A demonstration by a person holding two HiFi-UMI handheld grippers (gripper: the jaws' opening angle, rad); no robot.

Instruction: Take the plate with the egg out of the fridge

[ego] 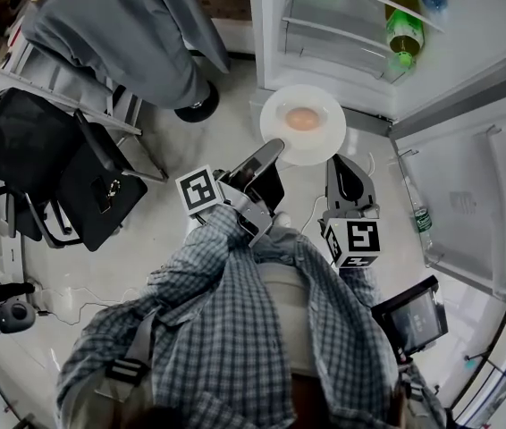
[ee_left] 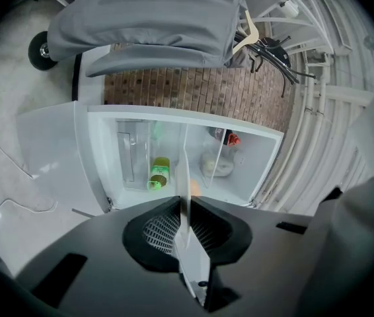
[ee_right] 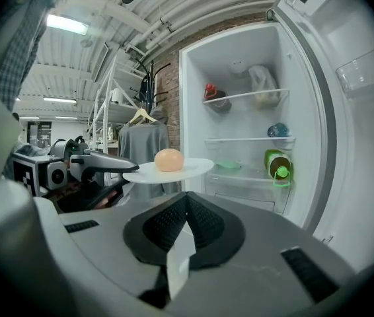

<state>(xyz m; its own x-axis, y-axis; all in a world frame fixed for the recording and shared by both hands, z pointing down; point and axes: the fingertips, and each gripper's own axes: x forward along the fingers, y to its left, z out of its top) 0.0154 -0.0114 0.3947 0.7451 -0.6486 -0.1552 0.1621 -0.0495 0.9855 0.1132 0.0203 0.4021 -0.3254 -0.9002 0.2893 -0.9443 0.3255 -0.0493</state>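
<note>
The left claw (ee_left: 183, 207) pinches the plate (ee_left: 184, 170) edge-on, hiding most of the egg (ee_left: 195, 188); the right gripper view shows it whole, beyond the pressed-together right claw (ee_right: 187, 200).

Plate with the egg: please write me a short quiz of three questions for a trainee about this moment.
1. True or false: the plate with the egg is outside the fridge.
2. Where does the left gripper grip the plate? A its rim; B its middle; C the egg.
3. Fill in: the right gripper is empty, its jaws ____.
Key: 1 true; 2 A; 3 shut.
</note>
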